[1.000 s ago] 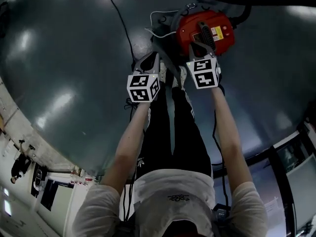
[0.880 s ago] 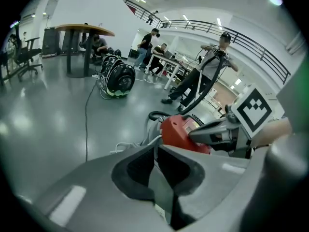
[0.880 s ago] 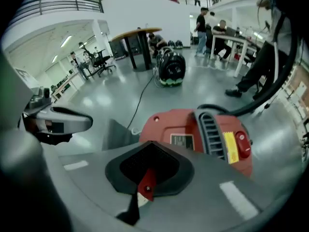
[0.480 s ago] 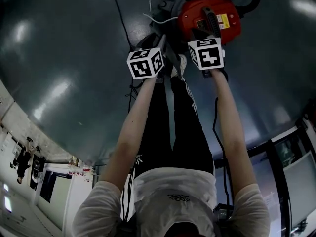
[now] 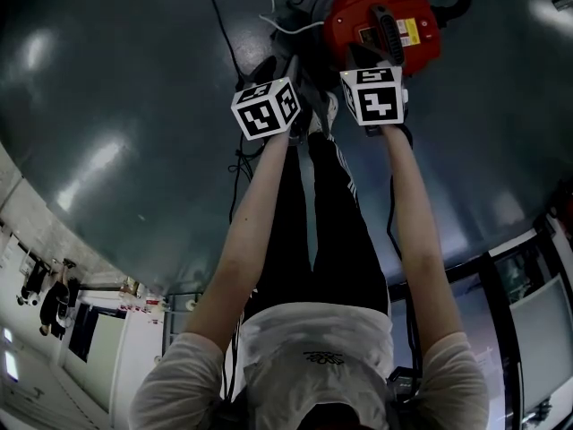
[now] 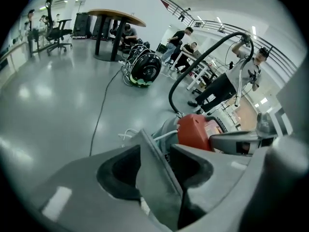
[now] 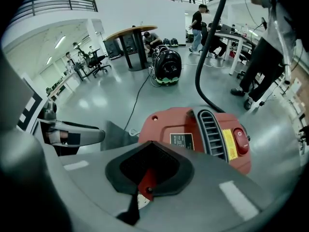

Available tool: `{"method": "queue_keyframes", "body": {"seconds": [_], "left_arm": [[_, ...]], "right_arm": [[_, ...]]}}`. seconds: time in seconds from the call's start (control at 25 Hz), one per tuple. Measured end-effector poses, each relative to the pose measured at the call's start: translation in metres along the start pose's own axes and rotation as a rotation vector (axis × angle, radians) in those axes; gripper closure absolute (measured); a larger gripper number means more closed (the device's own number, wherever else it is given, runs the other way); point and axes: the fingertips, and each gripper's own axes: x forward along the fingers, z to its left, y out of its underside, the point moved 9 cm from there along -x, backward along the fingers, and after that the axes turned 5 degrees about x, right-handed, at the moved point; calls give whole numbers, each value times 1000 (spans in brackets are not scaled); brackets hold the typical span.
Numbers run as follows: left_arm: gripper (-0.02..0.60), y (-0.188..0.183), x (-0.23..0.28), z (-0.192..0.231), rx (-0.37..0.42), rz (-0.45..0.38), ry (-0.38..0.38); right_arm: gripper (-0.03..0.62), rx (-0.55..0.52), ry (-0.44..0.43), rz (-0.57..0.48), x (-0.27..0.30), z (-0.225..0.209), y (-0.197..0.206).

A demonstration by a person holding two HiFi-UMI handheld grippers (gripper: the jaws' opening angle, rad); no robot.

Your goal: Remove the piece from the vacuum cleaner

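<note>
Change: since 1 s ago the left gripper (image 5: 279,86) and the right gripper (image 5: 372,70) have been carried toward 12 o'clock, closer to the vacuum cleaner (image 5: 385,25); over the last 0.5 s hardly anything has been shifted.
Head view, vacuum cleaner: the red body is seen on the grey floor (image 5: 116,106) at 12 o'clock, beyond the person's legs (image 5: 313,231).
Head view, grippers: both are held side by side at arm's length, the right one over the near edge of the red body, the left one just beside it at 9 o'clock.
Head view, cable: a black cable (image 5: 219,34) is laid across the floor from 11 o'clock.
Left gripper view, jaws: they are clenched on a flat grey piece (image 6: 154,178), which is stood on edge between the 2 black pads (image 6: 116,173).
Left gripper view, surroundings: the vacuum cleaner is seen just behind the piece at 2 o'clock, and contact cannot be judged. A black hose (image 6: 193,66) is arched upward from it, and the right gripper is seen at 3 o'clock.
Right gripper view, jaws: they are drawn together to a narrow slit, in which only a red sliver is seen.
Right gripper view, vacuum cleaner: the centre is filled by it, with a black vent grille (image 7: 211,132) and a red switch (image 7: 240,140) toward 3 o'clock.
Right gripper view, piece: it is seen at 9 o'clock of the red body, at the tip of the left gripper.
</note>
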Motion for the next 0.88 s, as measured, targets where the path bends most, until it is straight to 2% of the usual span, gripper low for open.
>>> {"method": "queue_keyframes", "body": {"seconds": [0.16, 0.28, 0.56, 0.72, 0.76, 0.8, 0.88], "left_arm": [[394, 12, 4, 4, -36, 37, 4], [390, 15, 17, 2, -31, 63, 20], [390, 7, 27, -15, -41, 46, 87], [389, 17, 35, -15, -29, 113, 48], [404, 21, 37, -11, -36, 138, 33], [467, 24, 37, -8, -36, 157, 22], [523, 26, 36, -6, -17, 164, 12]], "right_arm": [[571, 2, -9, 1, -1, -1, 1], [571, -1, -11, -8, 0, 0, 1], [571, -11, -20, -22, 0, 0, 2], [571, -17, -22, -24, -3, 0, 2], [571, -19, -24, -23, -3, 1, 2], [571, -22, -27, -23, -3, 1, 1], [571, -31, -34, -26, -2, 0, 1]]}}
